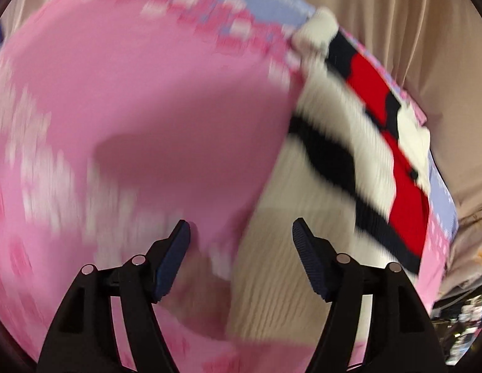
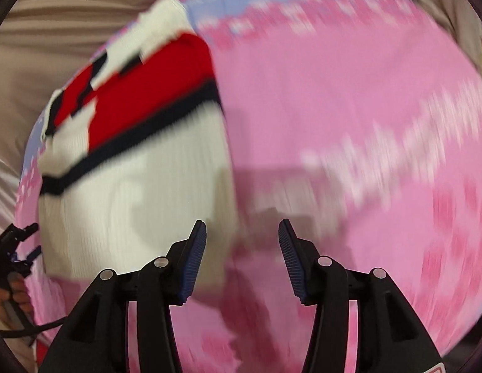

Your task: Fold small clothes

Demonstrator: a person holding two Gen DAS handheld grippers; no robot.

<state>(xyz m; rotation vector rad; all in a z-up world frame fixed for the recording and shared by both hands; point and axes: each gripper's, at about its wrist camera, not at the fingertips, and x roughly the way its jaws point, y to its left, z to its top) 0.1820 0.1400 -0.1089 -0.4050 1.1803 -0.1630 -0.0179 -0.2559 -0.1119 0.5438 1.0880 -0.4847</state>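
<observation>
Ahead of your left gripper, a pink patterned desk cover [image 1: 132, 93] with a pale blue edge spreads wide; beige curtains [image 1: 411, 31] hang beyond it, blurred throughout.

pink patterned cloth [image 1: 132, 93] covers the surface — a cream, red and navy knit garment [image 2: 132, 192] lies on it.

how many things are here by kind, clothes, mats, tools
clothes: 1, the cream knit sweater with red and navy bands
mats: 1, the pink mat
tools: 2, the left tool and the right tool, both open
total: 4
</observation>
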